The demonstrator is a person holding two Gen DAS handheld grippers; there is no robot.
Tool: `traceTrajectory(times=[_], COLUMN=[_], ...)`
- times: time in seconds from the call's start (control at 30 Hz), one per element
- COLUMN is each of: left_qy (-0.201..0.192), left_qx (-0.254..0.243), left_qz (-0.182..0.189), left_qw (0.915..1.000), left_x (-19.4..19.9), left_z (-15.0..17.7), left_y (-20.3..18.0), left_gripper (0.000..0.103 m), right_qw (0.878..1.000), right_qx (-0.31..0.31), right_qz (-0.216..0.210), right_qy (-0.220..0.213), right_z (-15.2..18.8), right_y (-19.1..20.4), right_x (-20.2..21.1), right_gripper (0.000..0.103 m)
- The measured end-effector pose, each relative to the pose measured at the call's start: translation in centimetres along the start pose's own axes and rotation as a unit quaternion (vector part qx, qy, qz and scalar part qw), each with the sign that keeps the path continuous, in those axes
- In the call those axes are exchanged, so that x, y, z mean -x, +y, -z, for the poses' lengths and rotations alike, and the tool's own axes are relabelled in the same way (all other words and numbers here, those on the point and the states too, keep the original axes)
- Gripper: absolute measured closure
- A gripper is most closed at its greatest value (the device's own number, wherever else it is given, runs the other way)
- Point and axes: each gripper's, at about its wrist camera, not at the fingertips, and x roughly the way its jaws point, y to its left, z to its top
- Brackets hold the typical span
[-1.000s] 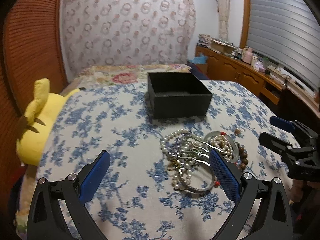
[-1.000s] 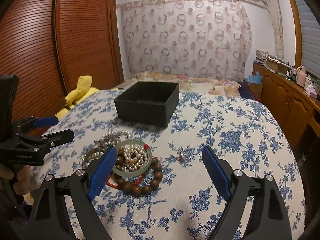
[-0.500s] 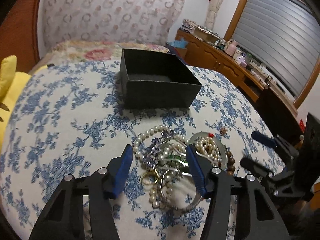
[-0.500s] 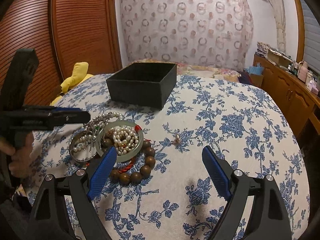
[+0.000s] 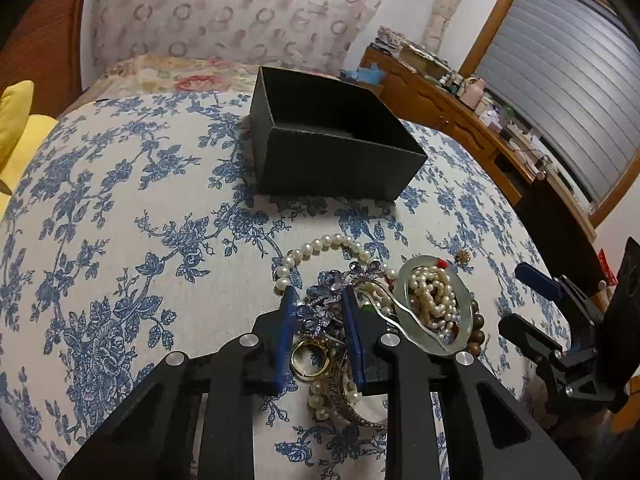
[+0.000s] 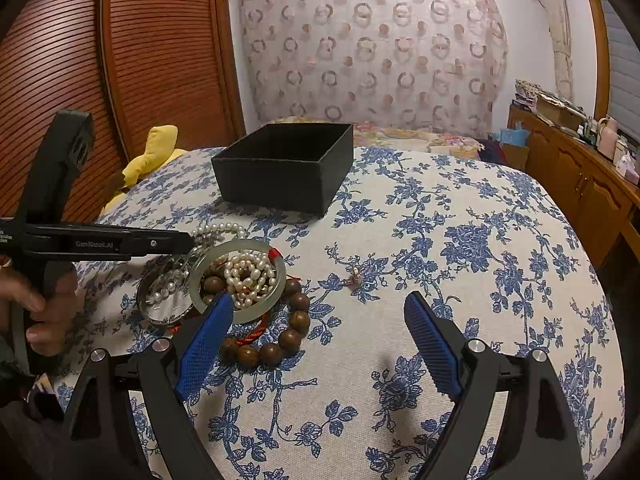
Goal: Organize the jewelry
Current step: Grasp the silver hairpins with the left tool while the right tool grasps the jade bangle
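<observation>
- Leftward, left tongs [image 5: 317, 300] closing around a blue jewelled brooch [image 5: 320, 310] in the jewelry pile [image 5: 376, 312].
- Right tongs [image 6: 318, 312] spread apart, holding nothing.
- Black box [image 6: 284, 168] beyond, on the bed [image 6: 460, 264].

Left tongs [image 5: 318, 304]: angled downward, jaws narrow and closing, blue pads nearly parallel; whether the pads press on anything between them cannot be told. In the right wrist view the same tongs [image 6: 188, 240] enter from the left edge, seen side-on and roughly level, carried by a hand [image 6: 38, 304] wrapped around the black handle, fingers curled at the grip.

Right tongs [image 6: 318, 316]: angled downward, jaws spread wide, blue ribbed pads well apart, nothing between them.
</observation>
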Motion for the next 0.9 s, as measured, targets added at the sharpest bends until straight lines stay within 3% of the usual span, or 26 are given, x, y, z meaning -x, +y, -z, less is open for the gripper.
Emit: traceTrajectory(times=[0.27, 0.5, 0.63, 0.9], left_qy=[-0.038, -0.080, -0.097, -0.111], left_qx=[-0.011, 0.001, 0.004, 0.008], left_qz=[-0.012, -0.022, -0.032, -0.038], left_qw=[0.9991, 0.9965, 0.9948, 0.9930], left_x=[2.2, 4.5, 5.5, 6.2], left_z=[0.6, 0.3, 0.3, 0.4], left_y=[-0.1, 0.6, 1.1, 1.5], left_gripper=[0.082, 0.082, 0.082, 0.082], right_qw=[1.000, 0.999, 0.997, 0.991], right_qx=[0.012, 0.041, 0.059, 0.087], right_qz=[0.000, -0.026, -0.048, -0.068], right_qy=[0.007, 0.018, 0.029, 0.070], right_z=[-0.1, -1.3, -2.0, -2.9], right_y=[0.3, 1.7, 2.9, 4.7], right_x=[-0.1, -0.8, -1.4, -4.2], right_gripper=[0.014, 0.014, 0.009, 0.009])
